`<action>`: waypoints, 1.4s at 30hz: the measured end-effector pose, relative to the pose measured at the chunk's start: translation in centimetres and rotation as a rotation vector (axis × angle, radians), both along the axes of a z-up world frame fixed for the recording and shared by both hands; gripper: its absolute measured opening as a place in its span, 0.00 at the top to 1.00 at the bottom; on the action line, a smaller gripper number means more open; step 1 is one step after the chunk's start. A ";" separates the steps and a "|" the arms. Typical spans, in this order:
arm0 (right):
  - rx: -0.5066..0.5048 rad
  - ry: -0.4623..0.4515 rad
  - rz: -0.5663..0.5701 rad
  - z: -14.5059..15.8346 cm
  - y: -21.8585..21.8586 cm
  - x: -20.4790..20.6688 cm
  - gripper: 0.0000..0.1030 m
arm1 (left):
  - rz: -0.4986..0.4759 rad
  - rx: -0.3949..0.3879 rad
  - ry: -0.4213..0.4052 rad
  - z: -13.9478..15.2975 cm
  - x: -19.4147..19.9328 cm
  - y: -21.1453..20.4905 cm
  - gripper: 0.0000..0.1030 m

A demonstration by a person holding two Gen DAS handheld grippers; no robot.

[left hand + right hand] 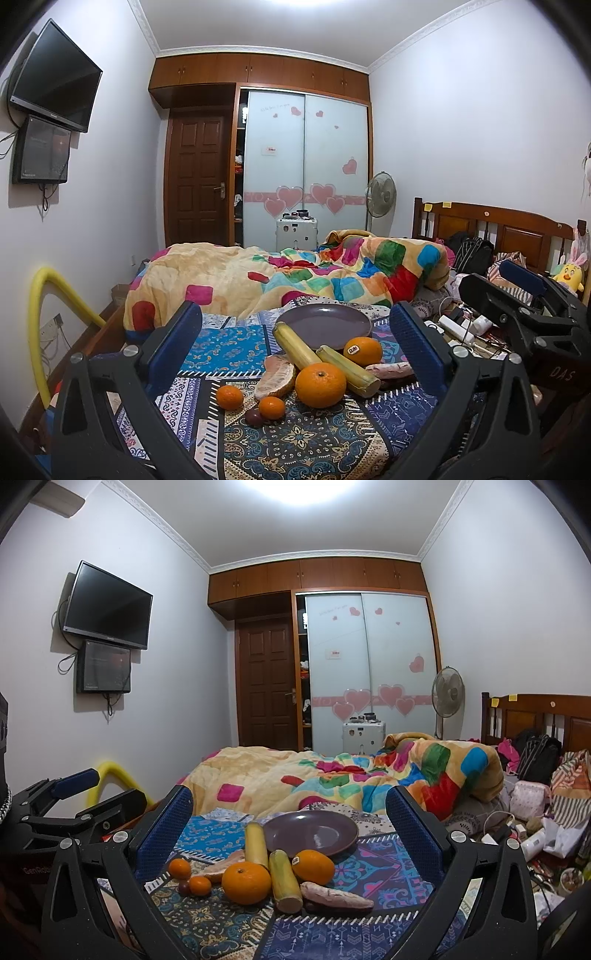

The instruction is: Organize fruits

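Note:
A purple plate (325,325) (312,832) lies empty on the patterned cloth. In front of it lie a large orange (320,384) (246,882), a stickered orange (362,350) (313,866), two small tangerines (229,397) (272,407), a peeled pomelo piece (275,376), two yellow-green cane pieces (297,345) (349,369), a sweet potato (336,897) and a dark plum (255,416). My left gripper (295,354) is open and empty, hovering before the fruit. My right gripper (290,834) is open and empty too; it shows at the right of the left wrist view (517,295).
A colourful quilt (295,273) is heaped behind the plate. Chargers and clutter (465,325) lie to the right near the wooden headboard (498,225). A yellow foam tube (40,314) stands at the left wall. The cloth (295,443) covers the bed's near part.

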State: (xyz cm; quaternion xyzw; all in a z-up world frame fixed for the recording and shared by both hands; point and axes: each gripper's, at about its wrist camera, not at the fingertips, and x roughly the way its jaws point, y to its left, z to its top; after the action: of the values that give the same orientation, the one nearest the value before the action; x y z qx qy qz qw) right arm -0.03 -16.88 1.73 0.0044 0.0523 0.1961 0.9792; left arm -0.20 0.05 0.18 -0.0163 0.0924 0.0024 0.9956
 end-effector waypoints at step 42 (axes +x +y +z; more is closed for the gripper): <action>0.010 0.000 0.002 0.0 -0.1 -0.1 0.00 | 0.009 -0.004 0.001 -0.6 0.2 0.6 0.00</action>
State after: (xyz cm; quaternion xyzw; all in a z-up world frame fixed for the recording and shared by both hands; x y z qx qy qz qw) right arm -0.15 -17.03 1.76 0.0090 0.0513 0.1973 0.9789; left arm 0.03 0.68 -0.41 -0.0189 0.0931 0.0065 0.9955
